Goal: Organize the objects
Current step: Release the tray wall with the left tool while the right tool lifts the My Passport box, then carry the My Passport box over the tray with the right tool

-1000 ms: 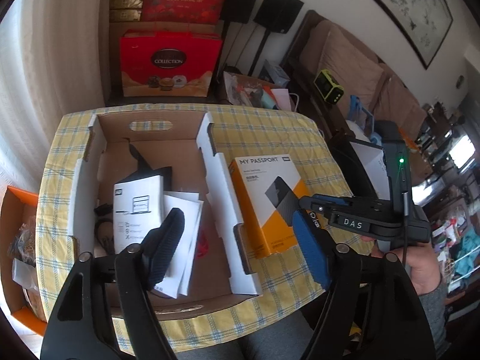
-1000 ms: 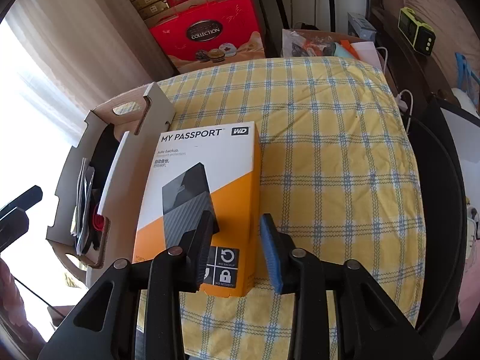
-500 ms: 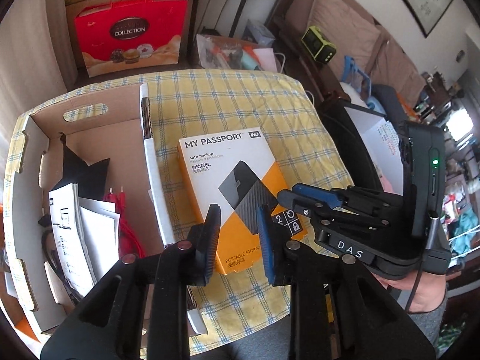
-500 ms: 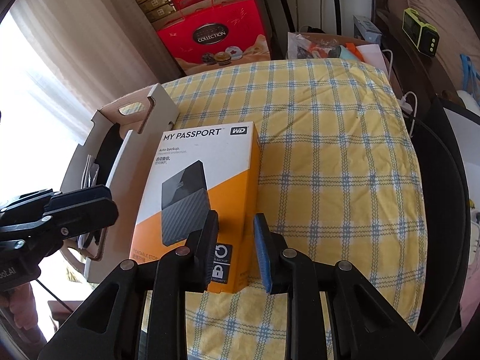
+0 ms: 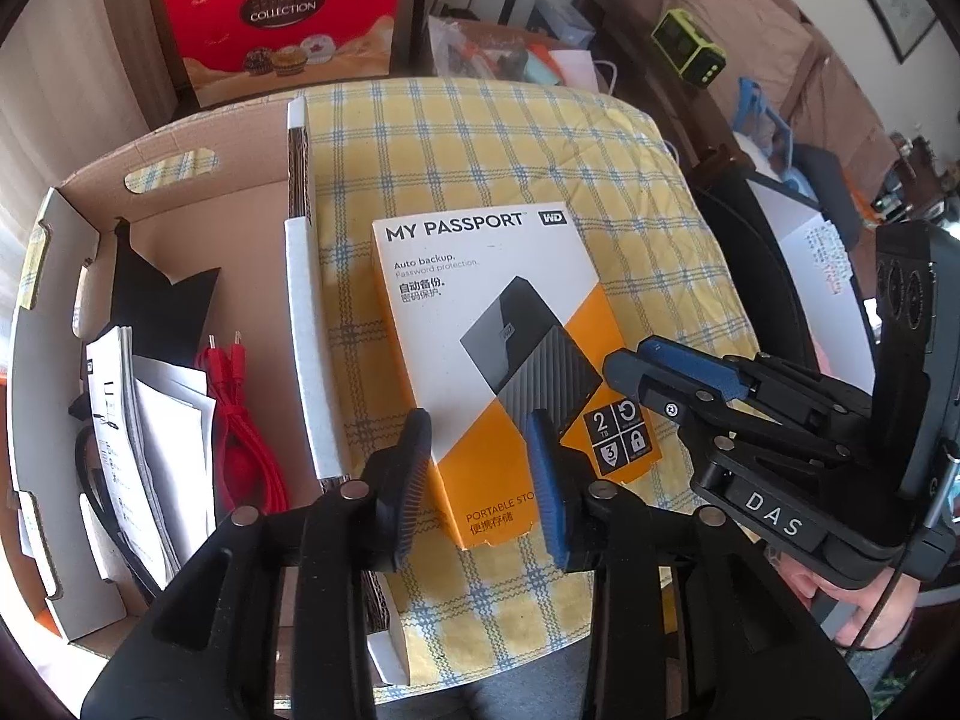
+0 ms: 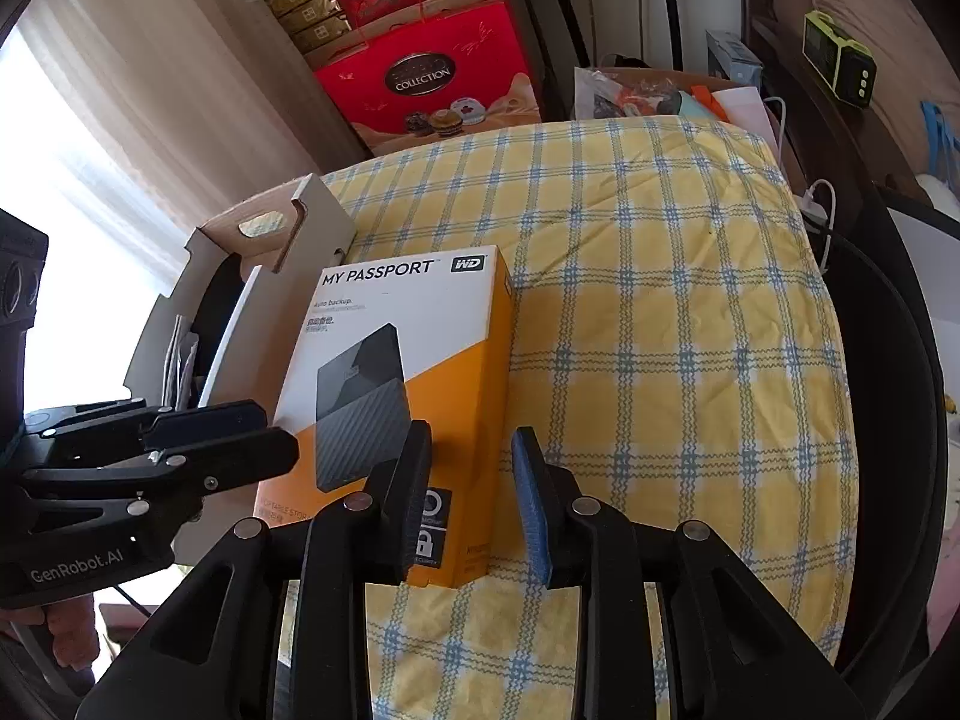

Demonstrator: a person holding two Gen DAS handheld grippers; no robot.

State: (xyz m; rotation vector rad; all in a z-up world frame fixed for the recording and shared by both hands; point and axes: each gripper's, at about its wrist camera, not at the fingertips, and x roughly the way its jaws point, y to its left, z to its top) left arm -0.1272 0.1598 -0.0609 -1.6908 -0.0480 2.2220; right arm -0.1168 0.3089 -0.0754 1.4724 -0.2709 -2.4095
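The My Passport box (image 5: 480,324) lies flat on the checked tabletop (image 6: 660,300) just beside the cardboard tray (image 5: 180,228), both the left tongs (image 5: 480,480) and right tongs (image 6: 471,498) narrowly parted over its near end, gripping nothing.

Left gripper (image 5: 480,480) nearer hard-drive box (image 5: 498,348)

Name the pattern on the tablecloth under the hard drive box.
Yellow with a blue-and-white check, the tablecloth shows best in the right wrist view.
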